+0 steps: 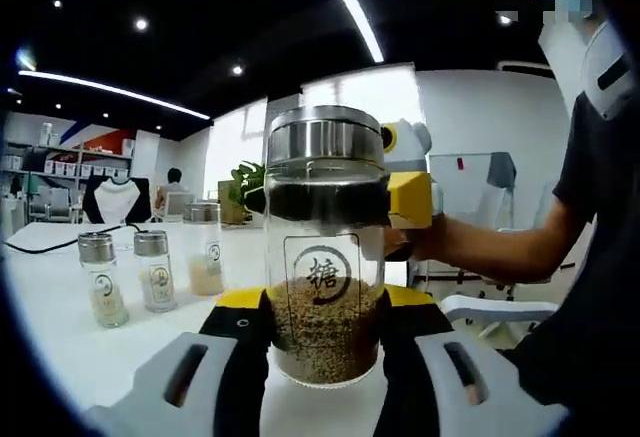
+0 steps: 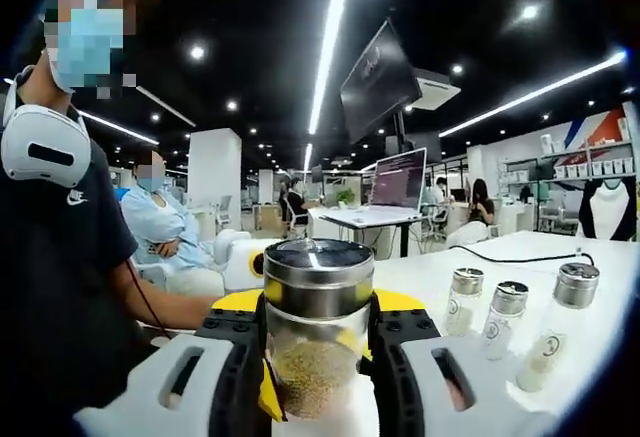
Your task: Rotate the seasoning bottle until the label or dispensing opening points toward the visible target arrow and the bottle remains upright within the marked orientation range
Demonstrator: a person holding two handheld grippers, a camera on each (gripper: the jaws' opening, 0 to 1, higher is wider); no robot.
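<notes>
The seasoning bottle [image 1: 325,247] is clear glass with a steel lid and brown granules in its lower half. It stands upright on the white table [image 1: 60,327], its round printed label facing the left gripper view. My left gripper [image 1: 325,309] is shut on its lower body, black and yellow jaws on both sides. From behind, my right gripper [image 1: 405,200] clamps the dark neck under the lid. In the right gripper view the same bottle [image 2: 318,302] rises between my right gripper [image 2: 318,325] jaws, which are shut on it just below the lid.
Three small steel-capped shakers [image 1: 155,270] stand in a row on the table left of the bottle, also seen as shakers [image 2: 505,319] at the right. A black cable [image 1: 60,244] lies behind them. A person's forearm [image 1: 500,249] reaches in from the right.
</notes>
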